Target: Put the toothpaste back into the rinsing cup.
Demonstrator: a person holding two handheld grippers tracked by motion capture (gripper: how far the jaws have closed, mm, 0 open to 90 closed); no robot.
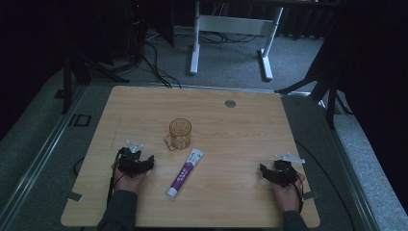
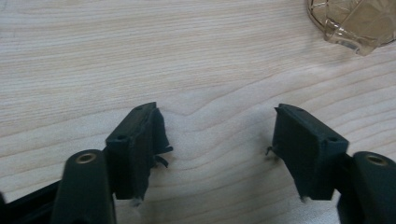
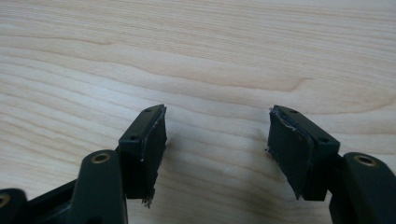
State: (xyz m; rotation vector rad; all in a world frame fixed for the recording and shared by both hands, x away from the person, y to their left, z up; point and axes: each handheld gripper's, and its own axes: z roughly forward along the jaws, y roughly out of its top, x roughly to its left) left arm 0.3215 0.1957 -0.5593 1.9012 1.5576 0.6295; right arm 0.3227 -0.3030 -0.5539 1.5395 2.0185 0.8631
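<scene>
- Centre of the action is the white-and-purple toothpaste tube (image 1: pixel 185 173), flat on the light wooden table (image 1: pixel 240 130), white cap toward the person, flat tail pointing away.
- Just past that tail, barely apart from it or touching, I cannot tell which, stands the amber see-through plastic cup (image 1: pixel 180 134), upright, handle on the side toward the left hand. Its faceted base shows at the top right corner of the left gripper view (image 2: pixel 355 23).
- To the left of the tube sits the left hand-held gripper (image 1: pixel 137 162), near it, jaws spread wide with only bare wood grain between them.
- Well apart from the tube on the other side, the right hand-held gripper (image 1: pixel 275 174) rests low over the table, jaws likewise spread wide, nothing in them.
- Reads to me as the very start: a tube-into-cup job, neither thing touched yet.
- To do it well, I would take the left hand-held gripper across the tube's body near its middle, jaws straddling the narrow width, closing gently because the tube is soft.
- Lift clear before turning it upright, so the tail does not knock the cup.
- The right hand-held gripper could steady the cup at its rim or handle; light plastic tips easily.
- Far from the tube, a small round grey grommet (image 1: pixel 230 103) sits near the table's back edge.
</scene>
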